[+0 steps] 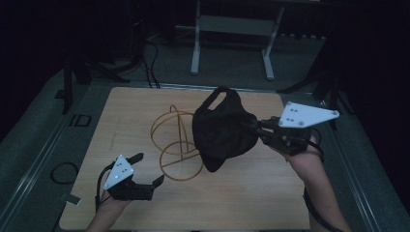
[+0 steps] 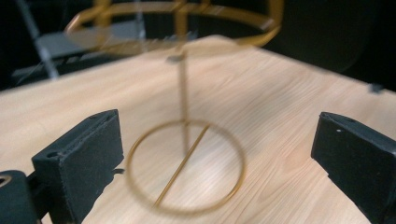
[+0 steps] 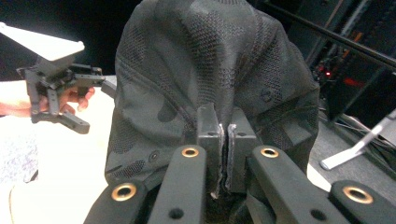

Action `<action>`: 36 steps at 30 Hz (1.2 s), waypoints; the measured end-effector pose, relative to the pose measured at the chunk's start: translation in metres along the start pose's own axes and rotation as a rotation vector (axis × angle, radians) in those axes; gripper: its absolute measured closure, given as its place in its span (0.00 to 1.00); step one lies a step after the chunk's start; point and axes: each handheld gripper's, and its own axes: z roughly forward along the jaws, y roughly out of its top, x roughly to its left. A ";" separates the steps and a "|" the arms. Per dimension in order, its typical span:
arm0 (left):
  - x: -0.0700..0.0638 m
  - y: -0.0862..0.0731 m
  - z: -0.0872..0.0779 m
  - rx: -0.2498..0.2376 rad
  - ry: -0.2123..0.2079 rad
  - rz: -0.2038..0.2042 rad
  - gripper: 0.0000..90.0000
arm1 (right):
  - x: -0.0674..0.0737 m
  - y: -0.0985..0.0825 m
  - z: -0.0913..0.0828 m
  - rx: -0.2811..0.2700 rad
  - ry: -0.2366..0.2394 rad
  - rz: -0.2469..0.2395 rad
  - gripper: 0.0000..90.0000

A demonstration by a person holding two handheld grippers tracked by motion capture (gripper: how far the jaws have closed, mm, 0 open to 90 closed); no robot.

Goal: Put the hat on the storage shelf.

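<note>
A black fabric cap (image 1: 220,128) hangs lifted above the table, just right of a gold wire stand (image 1: 178,140). My right gripper (image 1: 254,125) is shut on the cap's edge, and its pads (image 3: 210,133) pinch the dark mesh cloth (image 3: 205,70). Near the table's front left, my left gripper (image 1: 147,169) stands open with nothing between its fingers. It faces the stand, whose round base ring (image 2: 184,168) and upright post lie between the wide-apart fingers (image 2: 84,149) farther off. The stand's upper ring (image 2: 177,18) is blurred at the top.
The wooden table (image 1: 121,116) has bare room at the front and left. A grey floor with cables (image 1: 63,171) surrounds it, and a white metal frame (image 1: 232,29) stands behind. The other hand's gripper (image 3: 56,88) shows at the left of the right gripper view.
</note>
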 end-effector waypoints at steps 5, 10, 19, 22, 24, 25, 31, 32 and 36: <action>0.018 -0.024 -0.006 0.034 0.062 -0.039 0.02 | 0.000 0.015 0.023 0.029 0.033 -0.030 0.97; 0.033 -0.045 -0.016 0.052 0.103 -0.087 0.01 | 0.002 0.025 0.045 0.073 0.065 -0.047 0.97; 0.039 -0.062 -0.026 0.032 0.150 -0.120 0.02 | 0.001 0.034 0.080 0.127 0.094 -0.053 0.97; 0.040 -0.064 -0.025 0.033 0.152 -0.117 0.02 | 0.001 0.032 0.095 0.151 0.114 -0.042 0.96; 0.039 -0.065 -0.024 0.037 0.149 -0.118 0.02 | 0.000 0.030 0.103 0.166 0.121 -0.031 0.96; 0.039 -0.066 -0.023 0.039 0.149 -0.115 0.02 | 0.000 0.029 0.106 0.171 0.124 -0.030 0.96; 0.037 -0.070 -0.021 0.044 0.148 -0.120 0.02 | 0.002 0.025 0.123 0.199 0.131 -0.016 0.96; 0.037 -0.070 -0.021 0.045 0.147 -0.121 0.02 | 0.003 0.024 0.126 0.205 0.131 -0.017 0.96; 0.037 -0.071 -0.020 0.041 0.143 -0.125 0.02 | 0.007 0.022 0.135 0.233 0.111 -0.017 0.95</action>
